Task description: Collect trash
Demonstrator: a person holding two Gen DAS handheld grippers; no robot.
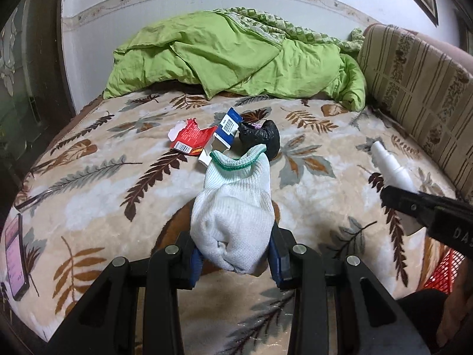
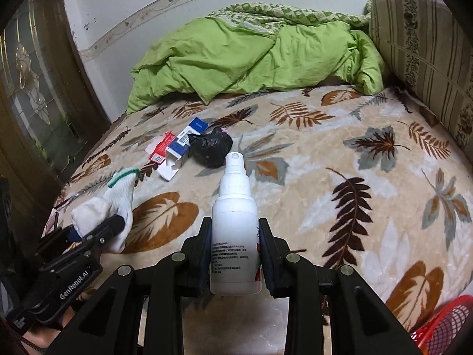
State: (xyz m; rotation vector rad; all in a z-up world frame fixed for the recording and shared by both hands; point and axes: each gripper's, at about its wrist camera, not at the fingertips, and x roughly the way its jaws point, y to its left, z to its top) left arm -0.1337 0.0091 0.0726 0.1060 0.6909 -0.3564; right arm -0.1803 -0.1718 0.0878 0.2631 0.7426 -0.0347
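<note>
Knit glove (image 1: 233, 207), smooth plastic bottle (image 2: 235, 230) clamped.

White glove (image 1: 233, 213), green cuff; leaf-patterned blanket (image 1: 118, 177)

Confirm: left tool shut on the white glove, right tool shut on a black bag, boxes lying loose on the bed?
Wrong about the right tool: the right wrist view shows it shut on a white spray bottle. The black bag lies loose beside the boxes. Left tool on the white glove is correct.
</note>
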